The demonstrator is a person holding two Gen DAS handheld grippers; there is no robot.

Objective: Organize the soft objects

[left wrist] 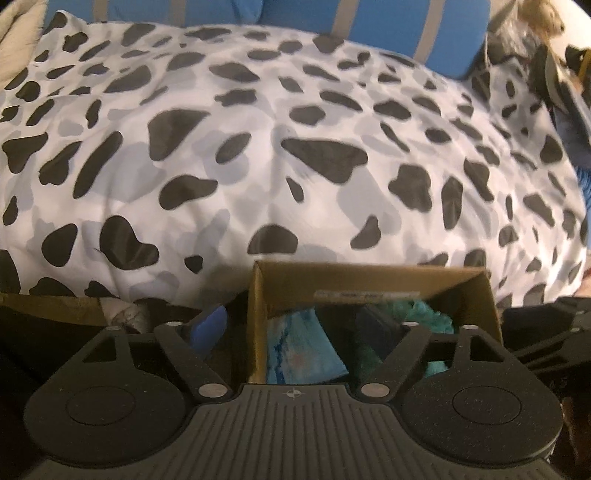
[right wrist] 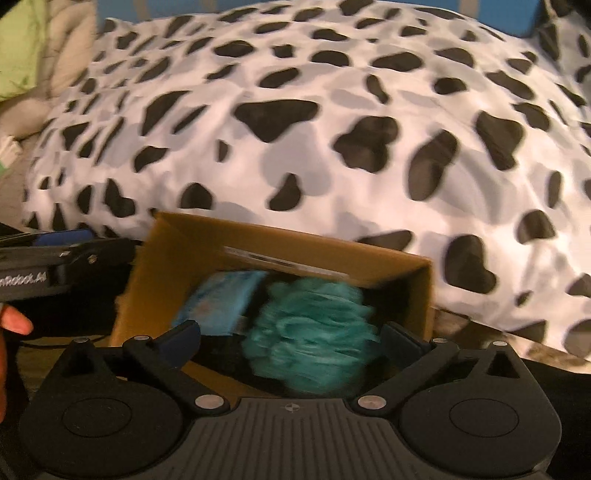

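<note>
An open cardboard box (left wrist: 369, 275) stands in front of a cow-spotted pillow. Inside lie a light blue cloth (left wrist: 303, 343) and a teal fluffy pouf (left wrist: 432, 314). My left gripper (left wrist: 295, 325) is open and straddles the box's left wall: its blue-padded finger (left wrist: 210, 325) is outside and the other is inside. In the right wrist view the box (right wrist: 166, 258) holds the blue cloth (right wrist: 221, 299) and the blurred teal pouf (right wrist: 310, 339). My right gripper (right wrist: 291, 334) is wide open around the pouf, with its pads clear of it.
The big black-and-white spotted pillow (left wrist: 295, 147) (right wrist: 332, 129) fills the space behind the box. A blue striped cushion (left wrist: 388, 22) and a plush toy (left wrist: 546, 14) lie beyond it. The left gripper's body (right wrist: 55, 266) and a fingertip (right wrist: 14, 319) show at the left.
</note>
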